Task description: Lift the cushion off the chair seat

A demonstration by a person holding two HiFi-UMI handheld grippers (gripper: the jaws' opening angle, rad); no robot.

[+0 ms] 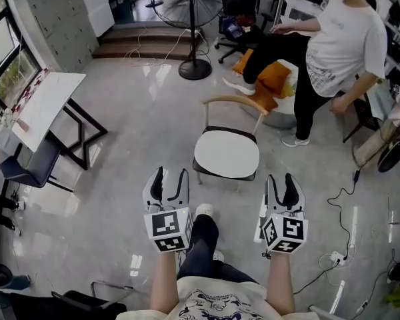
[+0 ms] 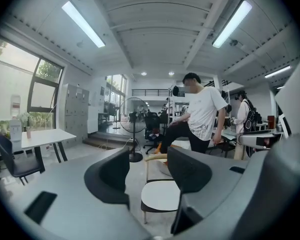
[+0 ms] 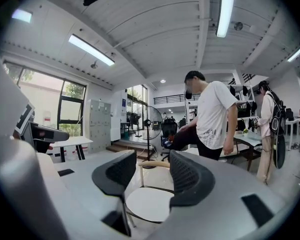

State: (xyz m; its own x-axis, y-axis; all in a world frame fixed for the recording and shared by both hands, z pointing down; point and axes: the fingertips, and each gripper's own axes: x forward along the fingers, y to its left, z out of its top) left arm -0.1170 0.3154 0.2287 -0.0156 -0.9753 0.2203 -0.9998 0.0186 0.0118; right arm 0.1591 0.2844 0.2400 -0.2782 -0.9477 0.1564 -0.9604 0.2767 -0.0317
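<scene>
Left tool [image 1: 171, 174] and right tool [image 1: 281, 178] gape empty before white cushion [image 1: 227, 153] on chair [image 1: 230, 101].

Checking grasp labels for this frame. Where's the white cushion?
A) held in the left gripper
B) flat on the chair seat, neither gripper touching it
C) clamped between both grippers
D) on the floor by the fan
B: the white cushion lies flat on the seat of the chair, while the left gripper and right gripper hang short of it, jaws apart with nothing between them.
</scene>
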